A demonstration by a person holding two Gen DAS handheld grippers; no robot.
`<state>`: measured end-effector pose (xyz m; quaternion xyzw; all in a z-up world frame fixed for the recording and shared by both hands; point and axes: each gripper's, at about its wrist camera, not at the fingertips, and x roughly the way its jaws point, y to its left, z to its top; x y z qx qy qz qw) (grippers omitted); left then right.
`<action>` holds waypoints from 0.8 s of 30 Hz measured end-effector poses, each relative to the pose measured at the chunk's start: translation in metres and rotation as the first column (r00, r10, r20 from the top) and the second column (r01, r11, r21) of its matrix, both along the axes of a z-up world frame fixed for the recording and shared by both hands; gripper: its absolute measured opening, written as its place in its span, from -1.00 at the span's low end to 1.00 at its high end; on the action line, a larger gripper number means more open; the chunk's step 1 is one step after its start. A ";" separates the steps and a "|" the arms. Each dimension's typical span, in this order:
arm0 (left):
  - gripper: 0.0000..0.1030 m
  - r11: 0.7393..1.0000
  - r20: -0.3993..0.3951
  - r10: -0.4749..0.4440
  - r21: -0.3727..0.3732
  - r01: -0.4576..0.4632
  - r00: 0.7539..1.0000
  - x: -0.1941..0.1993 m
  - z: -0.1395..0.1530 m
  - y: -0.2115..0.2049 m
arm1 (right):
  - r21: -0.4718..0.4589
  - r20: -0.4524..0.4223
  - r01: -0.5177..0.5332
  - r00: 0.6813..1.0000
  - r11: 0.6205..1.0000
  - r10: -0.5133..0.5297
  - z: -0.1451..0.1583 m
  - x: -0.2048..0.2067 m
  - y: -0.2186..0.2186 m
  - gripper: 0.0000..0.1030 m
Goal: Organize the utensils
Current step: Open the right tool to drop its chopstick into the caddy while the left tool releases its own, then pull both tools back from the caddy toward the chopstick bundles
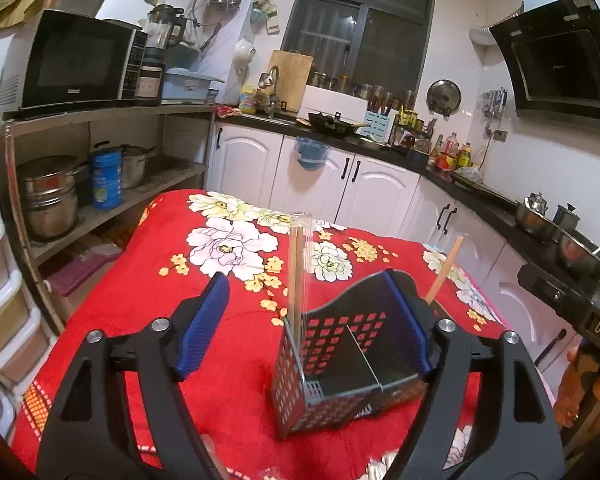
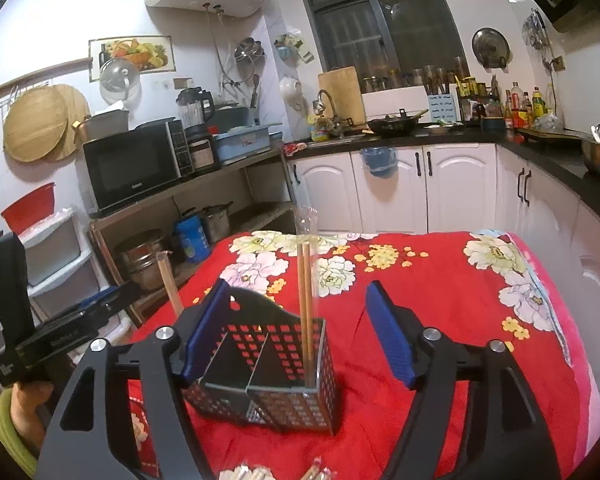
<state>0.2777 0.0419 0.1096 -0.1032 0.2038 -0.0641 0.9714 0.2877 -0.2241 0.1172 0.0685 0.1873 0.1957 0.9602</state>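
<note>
A dark perforated utensil holder [image 1: 340, 364] with a divider stands on the red floral cloth [image 1: 220, 320]. A wrapped pair of chopsticks [image 1: 298, 280] stands upright in one compartment. Another chopstick [image 1: 444, 270] leans behind the holder's far side. My left gripper [image 1: 308, 324] is open, its right pad against the holder's wall. In the right wrist view the holder [image 2: 268, 376] sits between my open right gripper's [image 2: 296, 332] pads, the left pad at its wall. The chopsticks [image 2: 306, 292] stand in its right compartment; the other stick [image 2: 170, 284] leans at left.
Wrapped utensil packets [image 2: 252, 472] lie on the cloth at the near edge. The other hand-held gripper [image 2: 60, 332] shows at left. A shelf with pots [image 1: 52, 196] and a microwave [image 1: 76, 60] stands left; white cabinets and a black counter [image 1: 480, 196] run behind and right.
</note>
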 end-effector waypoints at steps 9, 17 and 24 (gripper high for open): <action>0.79 1.000 0.026 0.012 -0.021 -0.012 1.000 -0.032 0.004 0.005 | -0.022 -0.005 0.007 1.000 1.000 -0.007 -0.005 -0.029 -0.007 0.53; 0.79 0.999 0.013 0.019 -0.034 -0.018 1.000 -0.055 0.000 0.008 | -0.040 -0.028 0.006 1.000 0.999 -0.007 -0.011 -0.050 -0.009 0.57; 0.79 0.999 -0.015 0.027 -0.037 -0.028 1.000 -0.070 -0.010 0.010 | -0.064 -0.046 -0.003 0.999 0.998 0.000 -0.019 -0.066 -0.008 0.58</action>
